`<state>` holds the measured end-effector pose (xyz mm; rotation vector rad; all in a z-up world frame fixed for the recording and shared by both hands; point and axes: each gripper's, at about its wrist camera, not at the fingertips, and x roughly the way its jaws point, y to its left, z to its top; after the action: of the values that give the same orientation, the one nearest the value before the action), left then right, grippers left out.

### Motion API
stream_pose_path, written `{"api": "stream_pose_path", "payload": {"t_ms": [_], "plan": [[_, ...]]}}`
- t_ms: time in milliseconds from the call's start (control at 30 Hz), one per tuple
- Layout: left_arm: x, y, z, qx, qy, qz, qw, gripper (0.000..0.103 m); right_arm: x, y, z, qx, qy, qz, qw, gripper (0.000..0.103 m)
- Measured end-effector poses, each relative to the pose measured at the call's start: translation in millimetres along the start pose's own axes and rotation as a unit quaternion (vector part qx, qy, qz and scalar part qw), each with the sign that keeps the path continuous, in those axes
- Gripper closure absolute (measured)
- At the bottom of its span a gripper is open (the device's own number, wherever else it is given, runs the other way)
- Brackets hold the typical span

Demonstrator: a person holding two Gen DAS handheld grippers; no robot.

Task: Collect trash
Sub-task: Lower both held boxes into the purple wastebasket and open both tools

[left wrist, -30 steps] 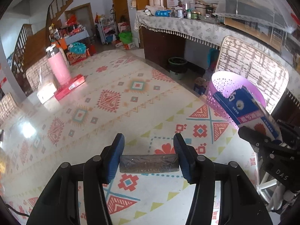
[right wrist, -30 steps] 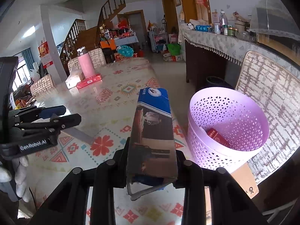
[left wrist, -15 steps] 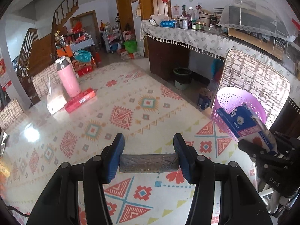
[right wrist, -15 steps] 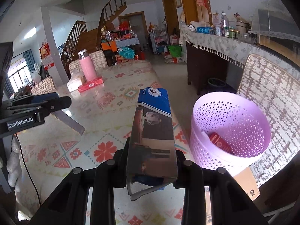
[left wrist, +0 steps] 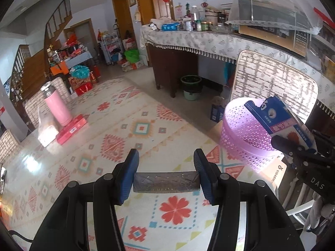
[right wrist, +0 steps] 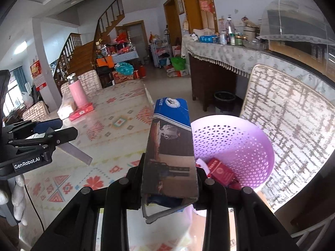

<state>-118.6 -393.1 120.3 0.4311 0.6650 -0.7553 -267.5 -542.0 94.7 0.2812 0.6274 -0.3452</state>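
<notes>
My right gripper (right wrist: 169,179) is shut on a long blue carton (right wrist: 170,148), held upright just left of the pink perforated basket (right wrist: 247,138). The carton also shows in the left wrist view (left wrist: 280,121), over the basket (left wrist: 240,133). A red box (right wrist: 220,170) lies inside the basket. My left gripper (left wrist: 166,173) is shut on a flat grey foil wrapper (left wrist: 166,182), held above the patterned tablecloth; the right wrist view shows the wrapper (right wrist: 76,150) sticking out of the left gripper (right wrist: 52,135).
A pink flask (left wrist: 57,106), a red box (left wrist: 72,128) and a tissue pack (left wrist: 47,129) stand at the table's far end. A woven chair back (right wrist: 293,113) rises behind the basket. A cluttered counter (left wrist: 209,39) runs along the right.
Both grippers have risen and moved toward the basket. The carton now stands closer to the basket's rim, and the basket looks nearer in both views.
</notes>
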Motion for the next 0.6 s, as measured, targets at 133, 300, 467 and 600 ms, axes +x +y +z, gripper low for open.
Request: {"api": "stream_pose_path", "payload": {"t_ms": [133, 300, 467, 600], "plan": [[10, -16, 9, 0.014, 0.0, -0.01, 0.9999, 0.05, 3, -13, 2, 0.006, 0.003, -0.011, 1.0, 0.068], [21, -32, 18, 0.028, 0.001, -0.02, 0.9994, 0.05, 7, -27, 2, 0.016, 0.007, -0.019, 1.0, 0.068], [30, -44, 27, 0.039, 0.003, -0.028, 0.9988, 0.05, 12, -39, 3, 0.024, 0.01, -0.023, 0.999, 0.068], [35, -51, 32, 0.043, 0.004, -0.033, 0.9985, 0.05, 15, -48, 5, 0.031, 0.008, -0.027, 0.999, 0.068]]}}
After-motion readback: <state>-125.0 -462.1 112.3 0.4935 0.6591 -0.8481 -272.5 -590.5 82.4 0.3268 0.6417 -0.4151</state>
